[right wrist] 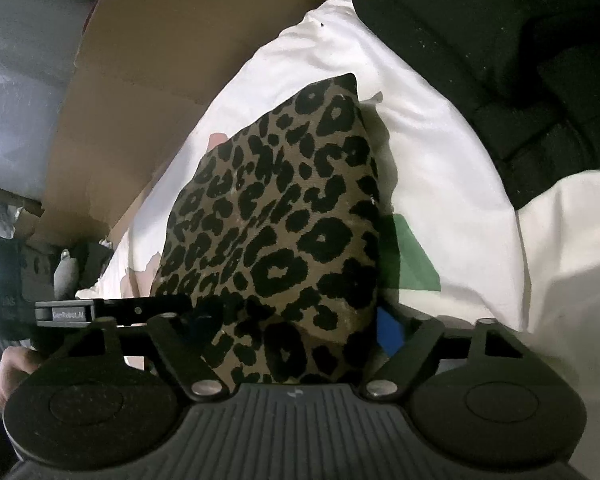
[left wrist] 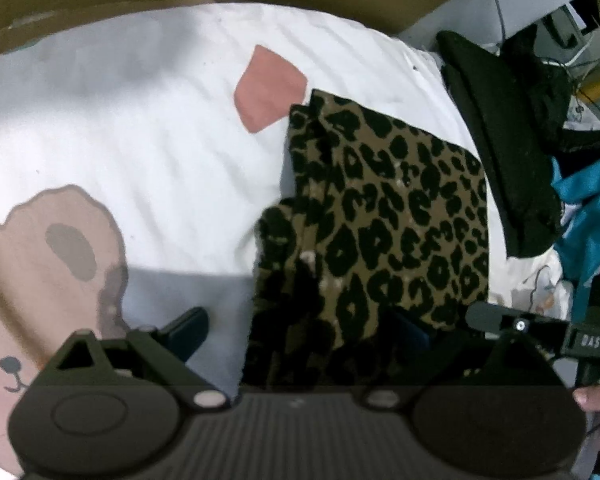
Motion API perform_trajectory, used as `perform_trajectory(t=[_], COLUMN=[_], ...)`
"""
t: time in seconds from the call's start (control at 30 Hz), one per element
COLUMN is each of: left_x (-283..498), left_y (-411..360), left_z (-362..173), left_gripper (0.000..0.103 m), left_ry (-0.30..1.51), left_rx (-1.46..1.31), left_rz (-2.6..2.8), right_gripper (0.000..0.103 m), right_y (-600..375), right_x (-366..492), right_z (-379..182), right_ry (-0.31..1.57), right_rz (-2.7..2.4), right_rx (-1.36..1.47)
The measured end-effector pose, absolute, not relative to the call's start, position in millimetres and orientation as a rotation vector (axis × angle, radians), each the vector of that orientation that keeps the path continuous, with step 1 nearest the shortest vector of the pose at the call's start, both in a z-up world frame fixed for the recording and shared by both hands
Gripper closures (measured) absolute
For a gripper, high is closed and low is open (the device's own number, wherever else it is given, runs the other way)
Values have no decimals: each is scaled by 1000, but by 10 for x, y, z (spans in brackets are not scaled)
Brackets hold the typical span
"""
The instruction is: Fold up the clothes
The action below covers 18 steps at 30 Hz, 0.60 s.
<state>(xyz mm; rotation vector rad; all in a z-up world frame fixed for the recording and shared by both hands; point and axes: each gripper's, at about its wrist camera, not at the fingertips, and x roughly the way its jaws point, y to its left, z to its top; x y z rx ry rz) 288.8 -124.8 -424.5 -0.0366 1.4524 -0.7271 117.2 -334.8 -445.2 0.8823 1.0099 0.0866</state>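
Observation:
A folded leopard-print garment (left wrist: 400,216) lies on a white bedsheet (left wrist: 160,140). My left gripper (left wrist: 300,332) is open wide at the garment's near left corner. One of its fingers (left wrist: 188,332) rests over bare sheet, and the other is in shadow by the fabric. In the right wrist view the same garment (right wrist: 284,216) fills the gap of my right gripper (right wrist: 296,320). That gripper's dark finger sits at the left edge of the fold and its blue pad (right wrist: 388,332) at the right edge. Its jaws stand apart, and no squeeze on the cloth shows.
A pile of black clothing (left wrist: 500,140) lies just right of the garment, with a teal garment (left wrist: 588,216) beyond it. Brown cardboard (right wrist: 160,80) borders the far side of the bed. The sheet carries a bear print (left wrist: 40,260) and a pink patch (left wrist: 268,92). A hand (right wrist: 8,372) holds the other gripper.

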Motion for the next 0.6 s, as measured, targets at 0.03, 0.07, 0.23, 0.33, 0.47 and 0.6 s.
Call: perform_trajectory(t=[0.03,0.07,0.23,0.33,0.47,0.6], left_x=[2880,2863,2791,2767,2770,2820], left_y=[-1263,-1275,-1337,-1333,-1332,-1352], left_z=[-4228,-4207,-4085,-4010,-4024,-4098], left_gripper=[12,16,38,42,39,27], left_ry=[1450,1445,1418,1404,1401,1424], left_rx=[-44,-47,-17,-26,-29,-59], left_rz=[-729,-740,-768,-764,-775,-766], right_gripper=[40,44,72,77,77,68], right_y=[-3351,-3361,-3413,-3437,-3450,-3489], right_x=[1174,1168,1126,1098,1075,1089], right_z=[-4454,-4456,-4438,-4382,-4358,-4429], right_ry=[1008,1007,1007,991,984,996], right_rz=[84,80,76,92,118,109], right_rx=[885,888,883,878,892,917])
